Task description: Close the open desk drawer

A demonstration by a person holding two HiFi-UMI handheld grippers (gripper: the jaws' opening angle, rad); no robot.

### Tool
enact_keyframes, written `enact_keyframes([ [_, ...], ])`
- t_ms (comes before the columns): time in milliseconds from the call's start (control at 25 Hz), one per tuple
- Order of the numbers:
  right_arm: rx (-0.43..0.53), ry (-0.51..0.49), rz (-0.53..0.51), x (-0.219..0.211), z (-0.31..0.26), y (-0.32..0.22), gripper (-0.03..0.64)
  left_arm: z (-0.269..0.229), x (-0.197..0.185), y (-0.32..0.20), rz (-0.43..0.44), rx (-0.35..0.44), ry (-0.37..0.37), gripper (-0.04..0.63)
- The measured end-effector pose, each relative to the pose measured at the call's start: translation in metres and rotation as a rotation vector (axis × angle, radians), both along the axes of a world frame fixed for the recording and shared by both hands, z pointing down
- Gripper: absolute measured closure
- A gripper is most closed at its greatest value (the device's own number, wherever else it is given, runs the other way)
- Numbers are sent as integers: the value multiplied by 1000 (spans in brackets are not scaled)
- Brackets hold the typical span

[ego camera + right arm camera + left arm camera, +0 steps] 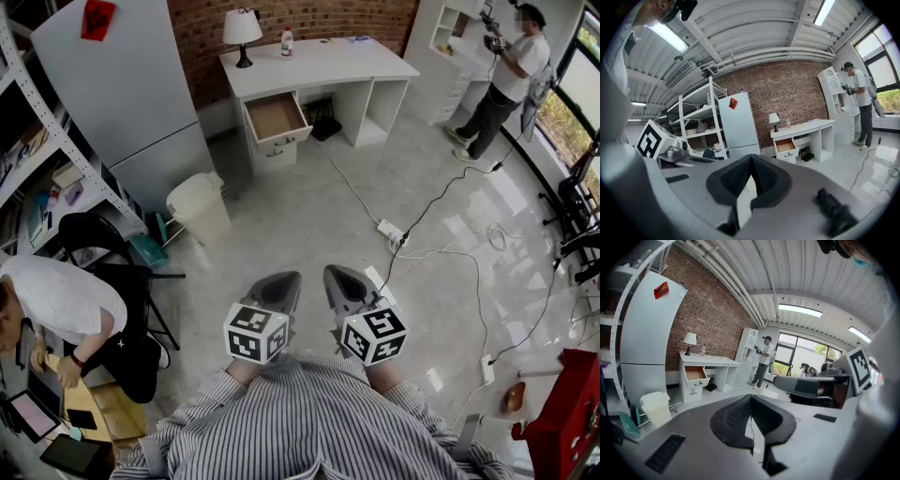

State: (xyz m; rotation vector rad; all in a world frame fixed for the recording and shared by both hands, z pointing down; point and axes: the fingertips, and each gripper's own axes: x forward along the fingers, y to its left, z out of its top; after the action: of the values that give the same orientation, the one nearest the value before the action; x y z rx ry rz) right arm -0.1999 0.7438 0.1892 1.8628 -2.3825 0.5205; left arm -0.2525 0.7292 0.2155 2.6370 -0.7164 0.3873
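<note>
The white desk (319, 66) stands far off against the brick wall. Its top drawer (277, 117) is pulled out, showing a bare brown inside. The same open drawer (695, 374) shows small in the left gripper view, and the right gripper view also catches the drawer (785, 146) under the desk (806, 127). My left gripper (286, 278) and right gripper (335, 273) are held side by side close to my body, several steps from the desk. Both are shut with nothing between the jaws: left gripper (750, 399), right gripper (751, 160).
A white bin (200, 206) and a grey fridge (122, 94) stand left of the desk. A power strip (392, 232) and cables cross the floor toward it. One person (511, 75) stands at the far right shelves. Another person (56, 300) bends beside a black chair (103, 246).
</note>
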Motion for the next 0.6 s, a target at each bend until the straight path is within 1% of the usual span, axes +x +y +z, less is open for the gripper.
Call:
enact_keyframes([
  [240, -14, 13, -17, 3, 6, -2, 601, 3, 7, -2, 6, -7, -4, 584],
  [480, -22, 28, -24, 2, 13, -4, 601, 4, 13, -3, 11, -20, 18, 584],
  [600, -19, 19, -47, 0, 15, -2, 601, 6, 19, 0, 18, -28, 25, 584],
])
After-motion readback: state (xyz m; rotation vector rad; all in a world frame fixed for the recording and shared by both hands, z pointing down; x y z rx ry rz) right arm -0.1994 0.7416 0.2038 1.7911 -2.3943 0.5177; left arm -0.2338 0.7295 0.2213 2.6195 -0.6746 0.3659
